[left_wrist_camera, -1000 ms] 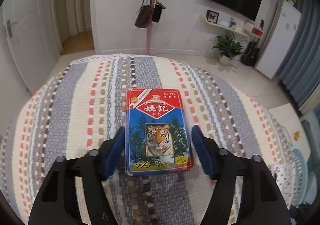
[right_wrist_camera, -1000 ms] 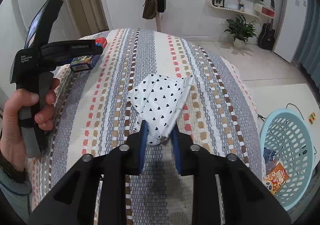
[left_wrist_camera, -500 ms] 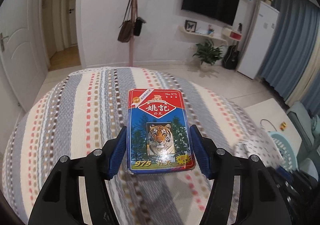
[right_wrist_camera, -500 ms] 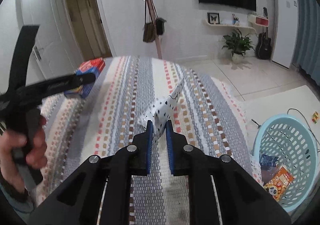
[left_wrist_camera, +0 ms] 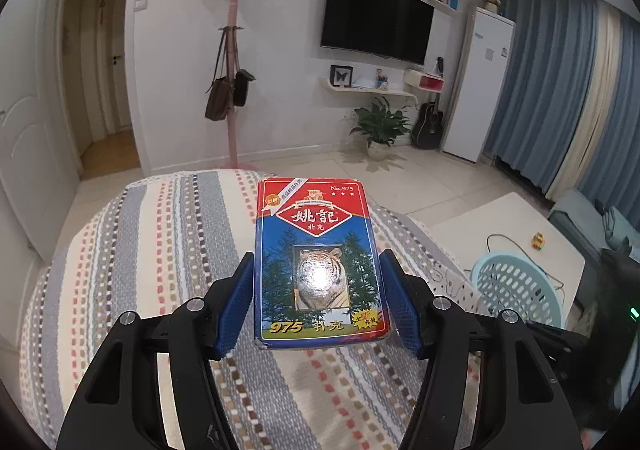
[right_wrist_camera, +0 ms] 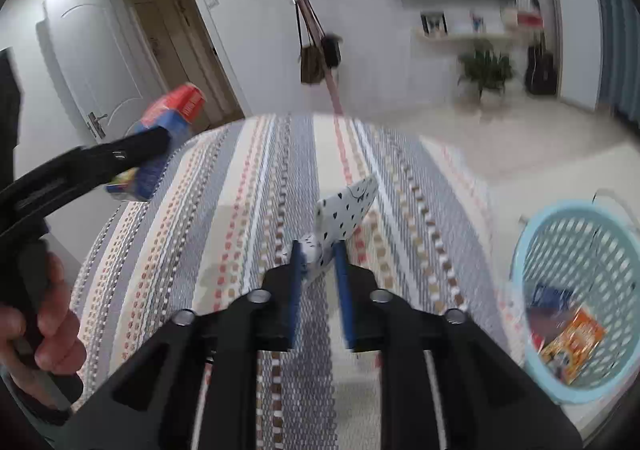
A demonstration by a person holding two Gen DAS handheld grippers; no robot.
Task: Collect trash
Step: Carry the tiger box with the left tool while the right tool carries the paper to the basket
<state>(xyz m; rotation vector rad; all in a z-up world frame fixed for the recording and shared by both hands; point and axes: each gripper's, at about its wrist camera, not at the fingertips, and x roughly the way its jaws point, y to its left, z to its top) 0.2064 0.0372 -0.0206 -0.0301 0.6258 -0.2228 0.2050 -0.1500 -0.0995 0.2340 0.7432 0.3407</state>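
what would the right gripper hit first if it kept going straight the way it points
Probably the striped bedspread ahead of the right gripper, which grips a heart-print wrapper; the blue basket sits off to its right. Blur leaves depth uncertain.

card box: red and blue, tiger picture | wrapper: white, black hearts | basket: light blue | cloth: stripes

Both wrist views look forward along their gripper fingers, close above the striped bed, facing the TV wall; both share the blue basket.
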